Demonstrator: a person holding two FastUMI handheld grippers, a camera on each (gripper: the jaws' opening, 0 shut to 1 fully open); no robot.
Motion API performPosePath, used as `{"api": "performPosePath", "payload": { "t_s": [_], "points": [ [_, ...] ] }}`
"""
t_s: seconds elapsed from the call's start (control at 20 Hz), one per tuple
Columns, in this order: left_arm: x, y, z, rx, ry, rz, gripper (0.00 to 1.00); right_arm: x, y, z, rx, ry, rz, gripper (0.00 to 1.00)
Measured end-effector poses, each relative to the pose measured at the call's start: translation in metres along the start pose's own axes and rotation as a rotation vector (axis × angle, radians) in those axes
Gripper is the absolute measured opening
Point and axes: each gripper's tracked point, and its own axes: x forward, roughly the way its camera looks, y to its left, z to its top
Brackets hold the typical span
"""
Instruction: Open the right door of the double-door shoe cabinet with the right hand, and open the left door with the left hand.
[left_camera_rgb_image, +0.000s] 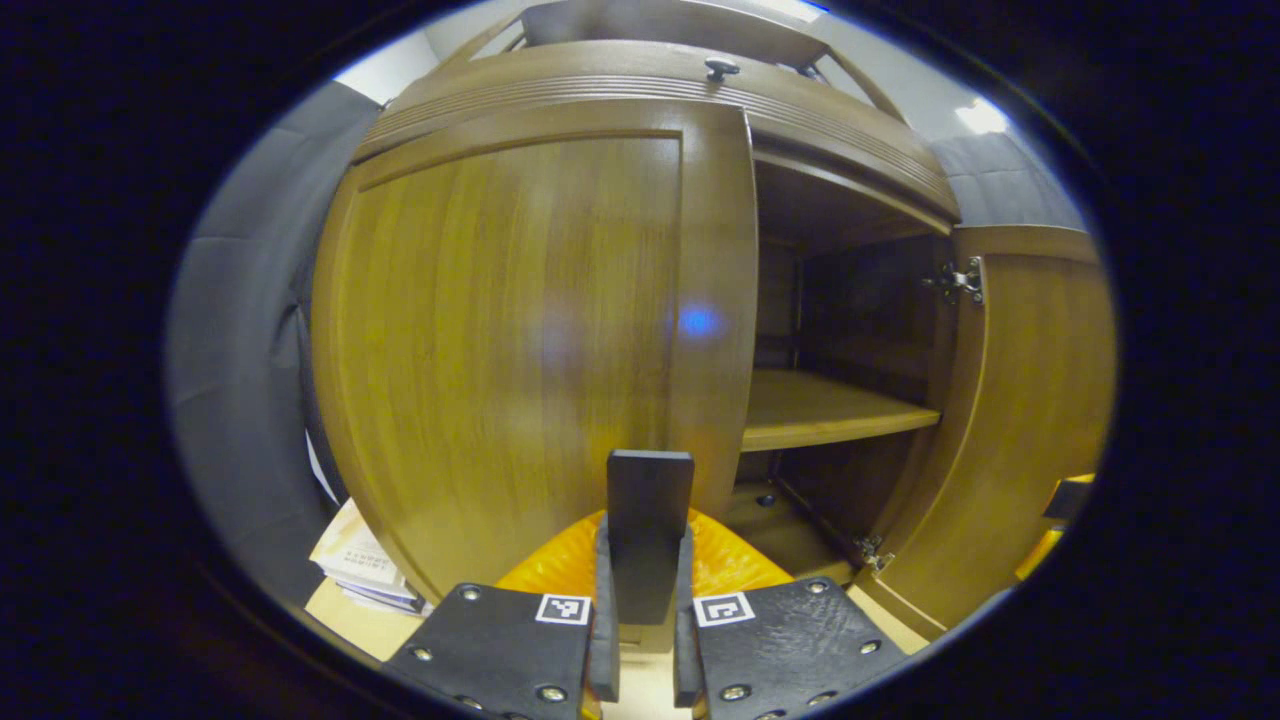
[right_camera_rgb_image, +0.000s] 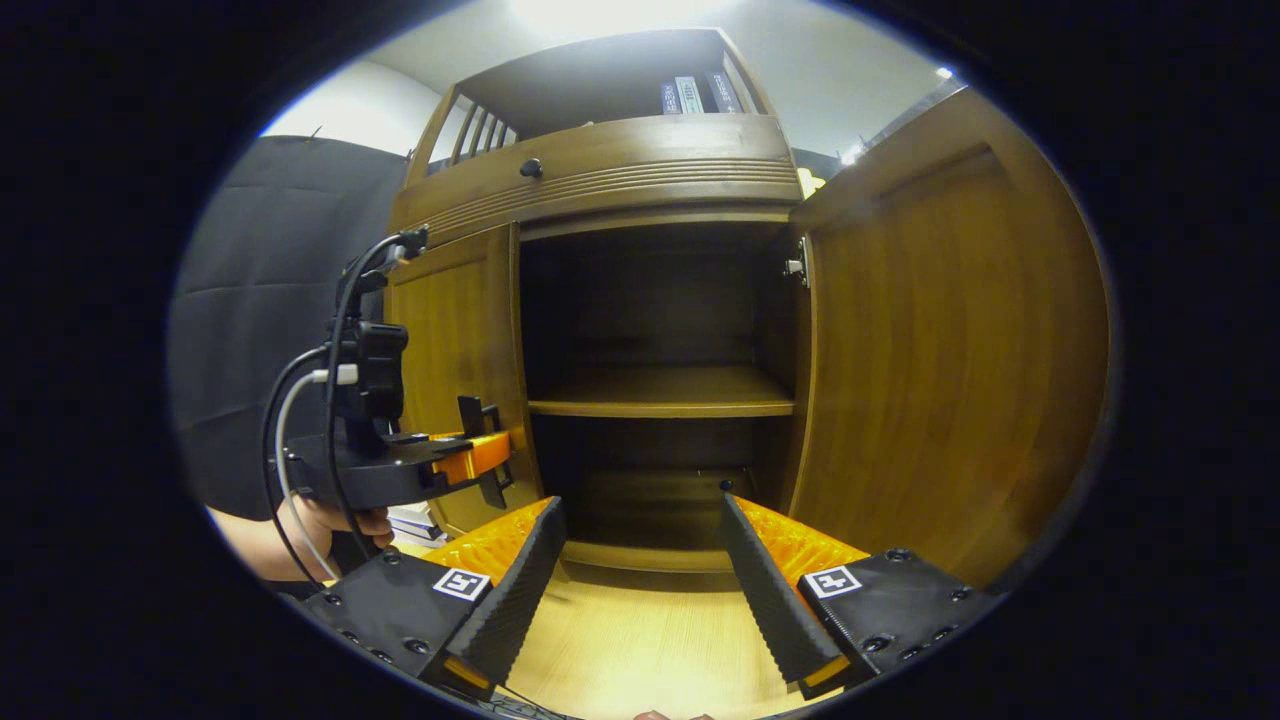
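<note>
Gripping left door handle, left gripper; right door swung open.

Right door open, left door closed

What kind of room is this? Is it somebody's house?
Probably a mock-up home corner in a recording booth, not a real house. A wooden shoe cabinet stands with its right door open, black cloth hangs behind it, and books sit on top.

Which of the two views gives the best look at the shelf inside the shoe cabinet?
The right gripper view: it faces the open compartment and shows the shelf across its full width, from the closed left door to the open right door. The left gripper view shows it obliquely, partly hidden behind the left door.
</note>
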Motion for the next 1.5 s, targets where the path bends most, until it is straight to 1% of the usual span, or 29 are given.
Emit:
{"api": "performPosePath", "payload": {
  "t_s": [0.1, 0.15, 0.2, 0.25, 0.3, 0.45, 0.5, 0.55, 0.6, 0.65, 0.7, 0.8, 0.85, 0.9, 0.95, 1.0, 1.05, 1.15, 1.2, 1.25, 1.35, 1.5],
  "points": [
    [-0.003, 0.001, 0.004, 0.0, -0.007, -0.01, 0.25, -0.002, -0.001, 0.0, 0.003, -0.005, -0.013, 0.93],
    [-0.004, 0.003, 0.007, 0.004, -0.013, -0.016, 0.25, -0.003, -0.001, 0.0, 0.005, -0.006, -0.02, 0.98],
    [-0.006, 0.001, 0.008, 0.004, -0.016, -0.022, 0.25, -0.004, -0.002, 0.0, 0.006, -0.007, -0.027, 0.98],
    [-0.006, 0.001, 0.008, 0.002, -0.018, -0.026, 0.25, -0.004, -0.003, 0.0, 0.006, -0.008, -0.034, 0.93],
    [-0.008, 0.001, 0.008, 0.0, -0.019, -0.027, 0.25, -0.005, -0.003, 0.0, 0.005, -0.01, -0.043, 0.98],
    [-0.012, 0.004, 0.01, -0.004, -0.03, -0.018, 0.24, -0.007, -0.006, 0.0, 0.004, -0.011, -0.067, 0.98],
    [-0.013, 0.004, 0.009, -0.006, -0.034, -0.014, 0.23, -0.008, -0.005, -0.001, 0.006, -0.007, -0.071, 0.94],
    [-0.014, 0.004, 0.01, -0.009, -0.037, -0.011, 0.23, -0.01, -0.005, -0.001, 0.008, -0.003, -0.073, 0.98],
    [-0.016, 0.004, 0.009, -0.011, -0.039, -0.008, 0.23, -0.011, -0.005, -0.002, 0.009, 0.001, -0.074, 0.94],
    [-0.016, 0.005, 0.01, -0.012, -0.04, -0.006, 0.24, -0.012, -0.004, -0.003, 0.008, 0.003, -0.074, 0.94],
    [-0.017, 0.004, 0.01, -0.013, -0.042, -0.002, 0.24, -0.012, -0.004, -0.003, 0.003, 0.005, -0.074, 0.98],
    [-0.018, 0.006, 0.01, -0.019, -0.047, 0.011, 0.24, -0.015, -0.006, -0.005, -0.02, 0.011, -0.079, 0.98],
    [-0.018, 0.007, 0.01, -0.021, -0.05, 0.018, 0.24, -0.016, -0.008, -0.004, -0.029, 0.012, -0.083, 0.93],
    [-0.019, 0.007, 0.01, -0.025, -0.052, 0.026, 0.24, -0.017, -0.008, -0.004, -0.03, 0.011, -0.083, 0.98],
    [-0.019, 0.009, 0.01, -0.029, -0.055, 0.036, 0.24, -0.016, -0.007, -0.005, -0.028, 0.012, -0.082, 0.93],
    [-0.02, 0.009, 0.01, -0.031, -0.057, 0.041, 0.23, -0.017, -0.006, -0.005, -0.026, 0.011, -0.082, 0.93],
    [-0.02, 0.009, 0.01, -0.032, -0.058, 0.044, 0.24, -0.017, -0.005, -0.005, -0.023, 0.01, -0.083, 0.93],
    [-0.018, 0.01, 0.011, -0.049, -0.059, 0.037, 0.23, -0.017, -0.004, -0.005, -0.015, 0.007, -0.089, 0.93],
    [-0.017, 0.013, 0.015, -0.061, -0.063, 0.028, 0.23, -0.019, -0.003, -0.005, -0.009, 0.007, -0.09, 0.98],
    [-0.016, 0.016, 0.018, -0.069, -0.061, 0.02, 0.22, -0.018, -0.002, -0.006, -0.005, 0.005, -0.092, 0.93],
    [-0.02, 0.022, 0.022, -0.059, -0.065, 0.018, 0.22, -0.019, -0.001, -0.006, -0.005, 0.005, -0.094, 0.93],
    [-0.019, 0.012, 0.014, -0.051, -0.06, 0.048, 0.2, -0.022, -0.001, -0.007, -0.004, 0.009, -0.099, 0.93]
  ]
}}
